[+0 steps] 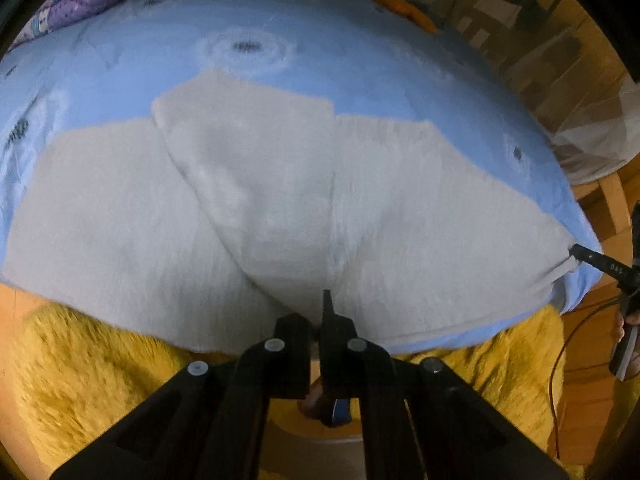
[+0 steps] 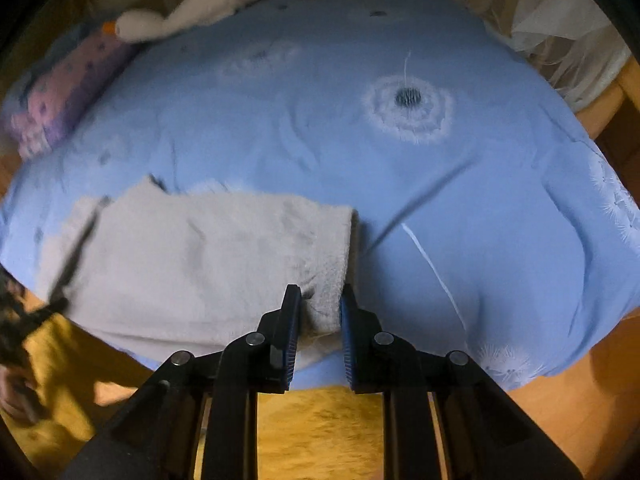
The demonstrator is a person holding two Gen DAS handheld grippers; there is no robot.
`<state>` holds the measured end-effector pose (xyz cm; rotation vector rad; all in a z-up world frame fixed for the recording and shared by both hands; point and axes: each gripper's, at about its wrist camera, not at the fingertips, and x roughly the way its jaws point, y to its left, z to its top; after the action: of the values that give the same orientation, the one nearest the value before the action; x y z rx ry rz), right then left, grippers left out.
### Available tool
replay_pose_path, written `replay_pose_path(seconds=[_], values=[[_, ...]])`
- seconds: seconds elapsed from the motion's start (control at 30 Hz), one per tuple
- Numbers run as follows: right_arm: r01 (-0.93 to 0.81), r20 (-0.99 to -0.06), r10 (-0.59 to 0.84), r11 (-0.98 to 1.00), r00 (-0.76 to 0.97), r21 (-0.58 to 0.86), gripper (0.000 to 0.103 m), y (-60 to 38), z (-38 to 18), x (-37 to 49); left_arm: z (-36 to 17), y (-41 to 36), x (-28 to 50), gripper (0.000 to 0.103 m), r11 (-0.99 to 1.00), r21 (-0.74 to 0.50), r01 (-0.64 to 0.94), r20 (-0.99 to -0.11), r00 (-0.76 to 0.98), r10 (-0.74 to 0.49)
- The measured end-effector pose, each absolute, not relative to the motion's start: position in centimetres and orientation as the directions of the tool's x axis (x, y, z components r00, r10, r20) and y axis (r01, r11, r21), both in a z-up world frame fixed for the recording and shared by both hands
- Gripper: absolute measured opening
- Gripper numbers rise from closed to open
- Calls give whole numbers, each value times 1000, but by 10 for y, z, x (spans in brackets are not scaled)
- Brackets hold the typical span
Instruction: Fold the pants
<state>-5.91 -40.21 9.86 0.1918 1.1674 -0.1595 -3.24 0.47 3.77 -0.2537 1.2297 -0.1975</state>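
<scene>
Pale grey fleece pants (image 1: 280,208): soft, fuzzy, matt cloth. Light blue dandelion-print bedsheet (image 2: 460,208): smooth matt cotton. Mustard shaggy garment (image 1: 100,380): rough pile. Black gripper fingers (image 2: 290,320): matt plastic.

Dim, warm indoor light is recorded, with soft shadow beneath the black linkages. Strong fisheye curvature and dark vignetted corners are noted. Motion blur is seen throughout, heaviest at the edges.
</scene>
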Motion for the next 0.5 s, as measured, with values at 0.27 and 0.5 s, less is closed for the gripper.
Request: replay_pose_path(seconds=[0.27, 0.5], values=[[249, -947, -14, 966, 320, 70, 21, -410, 46, -67, 41, 4, -34, 12, 969, -245, 19, -919, 314, -239], [268, -929, -63, 963, 364, 40, 27, -418, 79, -80, 79, 2, -34, 45, 988, -136, 69, -913, 378, -153]])
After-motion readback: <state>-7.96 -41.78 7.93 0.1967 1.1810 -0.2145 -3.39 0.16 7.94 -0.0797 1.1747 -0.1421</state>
